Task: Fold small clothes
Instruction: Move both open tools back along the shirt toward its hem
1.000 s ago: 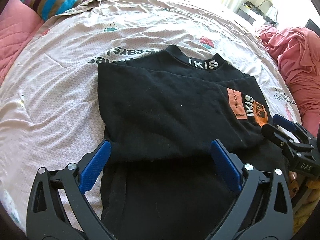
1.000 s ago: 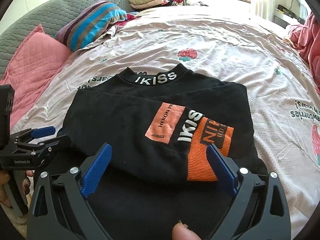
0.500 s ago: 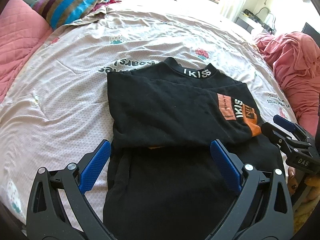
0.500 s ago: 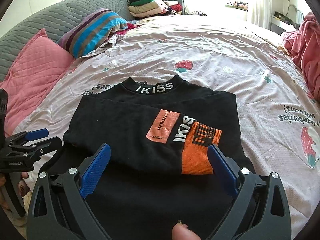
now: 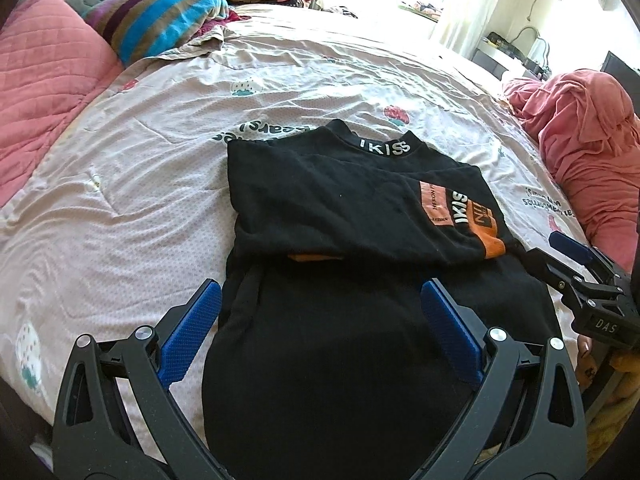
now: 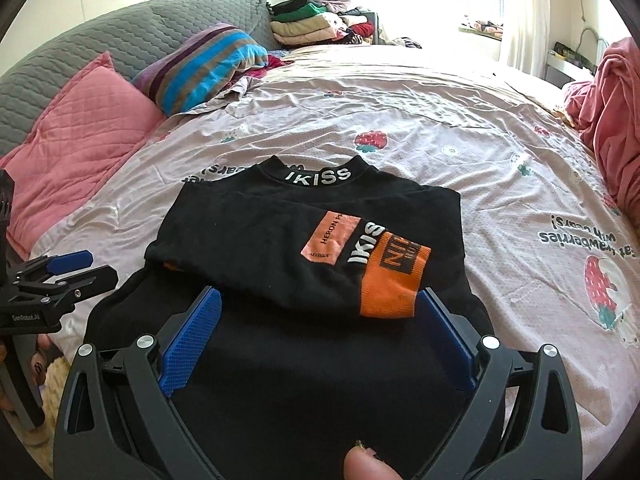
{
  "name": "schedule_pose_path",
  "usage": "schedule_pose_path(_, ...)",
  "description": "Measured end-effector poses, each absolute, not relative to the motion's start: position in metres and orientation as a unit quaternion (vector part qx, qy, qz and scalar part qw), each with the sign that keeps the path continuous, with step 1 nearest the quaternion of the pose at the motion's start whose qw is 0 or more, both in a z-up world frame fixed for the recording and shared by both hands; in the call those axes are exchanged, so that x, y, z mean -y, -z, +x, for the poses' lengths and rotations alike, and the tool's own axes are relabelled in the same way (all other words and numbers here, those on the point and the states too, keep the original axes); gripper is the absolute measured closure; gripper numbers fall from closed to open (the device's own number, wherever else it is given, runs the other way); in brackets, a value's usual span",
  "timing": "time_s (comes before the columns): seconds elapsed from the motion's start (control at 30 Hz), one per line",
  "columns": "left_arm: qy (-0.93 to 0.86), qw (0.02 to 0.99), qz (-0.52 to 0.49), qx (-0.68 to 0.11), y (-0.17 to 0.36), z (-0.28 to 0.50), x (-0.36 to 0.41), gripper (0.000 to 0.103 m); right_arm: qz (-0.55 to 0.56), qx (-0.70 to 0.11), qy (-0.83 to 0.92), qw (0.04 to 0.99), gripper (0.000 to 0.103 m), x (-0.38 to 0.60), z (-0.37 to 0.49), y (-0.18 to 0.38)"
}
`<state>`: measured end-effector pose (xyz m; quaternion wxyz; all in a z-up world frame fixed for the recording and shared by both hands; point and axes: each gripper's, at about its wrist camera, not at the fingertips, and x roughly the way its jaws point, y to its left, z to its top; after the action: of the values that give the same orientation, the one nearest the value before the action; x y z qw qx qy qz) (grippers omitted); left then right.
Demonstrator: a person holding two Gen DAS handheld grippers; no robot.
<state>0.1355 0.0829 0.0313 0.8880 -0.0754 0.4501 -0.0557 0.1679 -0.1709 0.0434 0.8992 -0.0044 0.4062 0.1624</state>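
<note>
Lying flat on the bed (image 6: 460, 128), the black sweater (image 6: 280, 240) has both sleeves folded across its chest, the orange cuff (image 6: 394, 280) on top. The left gripper (image 5: 320, 320) and right gripper (image 6: 318, 326) hover over its lower half, jaws wide apart, holding nothing.

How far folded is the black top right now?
Partly folded. The black top lies flat on the bed sheet with both sleeves crossed over its chest; the lower half is still spread toward the open grippers.
</note>
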Motion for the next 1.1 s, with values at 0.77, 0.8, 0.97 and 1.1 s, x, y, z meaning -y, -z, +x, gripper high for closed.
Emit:
schedule_pose_path(0.77,0.015,0.893,-0.071,-0.445,-0.025,0.079,-0.076,0.01,-0.007,-0.398,-0.189,0.897,0.006,0.193,0.125,-0.038)
schedule_pose_path(0.8,0.014,0.893,-0.071,-0.445,-0.025,0.078,-0.076,0.01,-0.006,-0.398,-0.19,0.897,0.006,0.194,0.124,-0.037)
schedule_pose_path(0.97,0.008,0.892,-0.069,-0.447,-0.022,0.071,-0.075,0.01,-0.004,-0.399,-0.193,0.896,0.006,0.199,0.119,-0.035)
schedule_pose_path(1.1,0.003,0.891,-0.066,-0.449,-0.018,0.064,-0.075,0.01,-0.002,-0.4,-0.194,0.896,0.006,0.205,0.113,-0.032)
